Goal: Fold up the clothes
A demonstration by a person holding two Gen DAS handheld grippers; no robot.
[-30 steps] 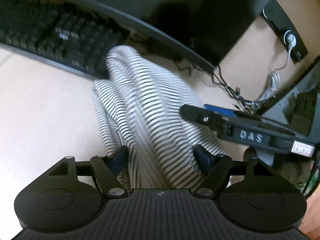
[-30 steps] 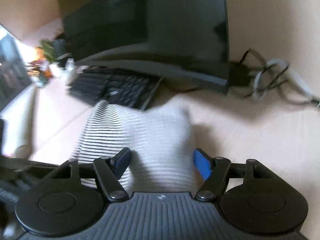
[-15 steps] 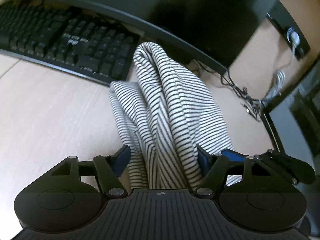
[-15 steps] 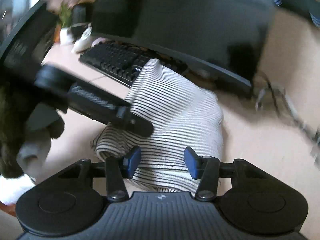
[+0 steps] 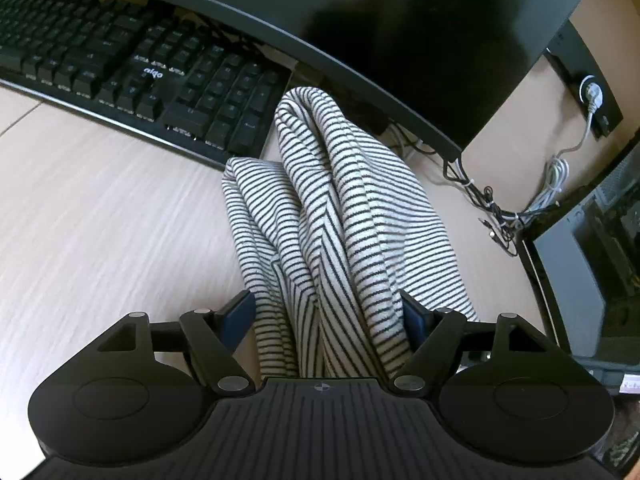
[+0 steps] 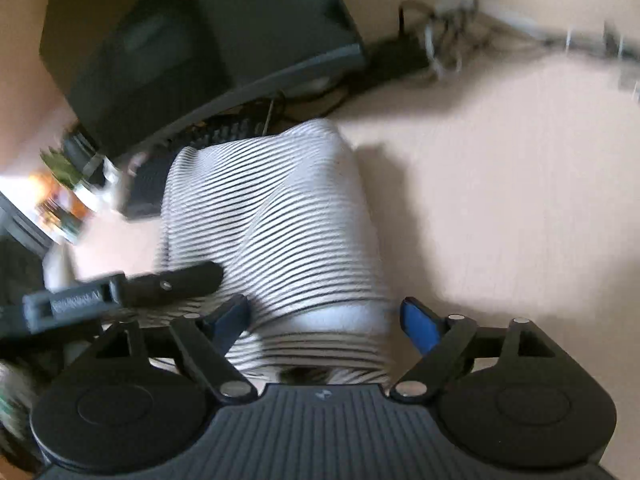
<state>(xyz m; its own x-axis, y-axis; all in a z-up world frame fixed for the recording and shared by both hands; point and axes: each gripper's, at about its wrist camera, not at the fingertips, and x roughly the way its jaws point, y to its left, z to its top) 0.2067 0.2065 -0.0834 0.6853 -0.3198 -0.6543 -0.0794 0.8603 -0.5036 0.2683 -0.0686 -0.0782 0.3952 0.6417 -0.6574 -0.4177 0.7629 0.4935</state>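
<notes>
Left wrist view: pale wooden desk [image 5: 100, 216]; black keyboard [image 5: 132, 68] upper left; striped garment [image 5: 340, 216] bunched at centre, between spread left gripper [image 5: 328, 312]. Right gripper [image 6: 324, 316] just reopened, cloth between, unpinched. Better to flatten before creasing, away from keyboard.

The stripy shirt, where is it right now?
In the left wrist view, the shirt lies bunched on the desk, just right of the keyboard, under the monitor.
</notes>
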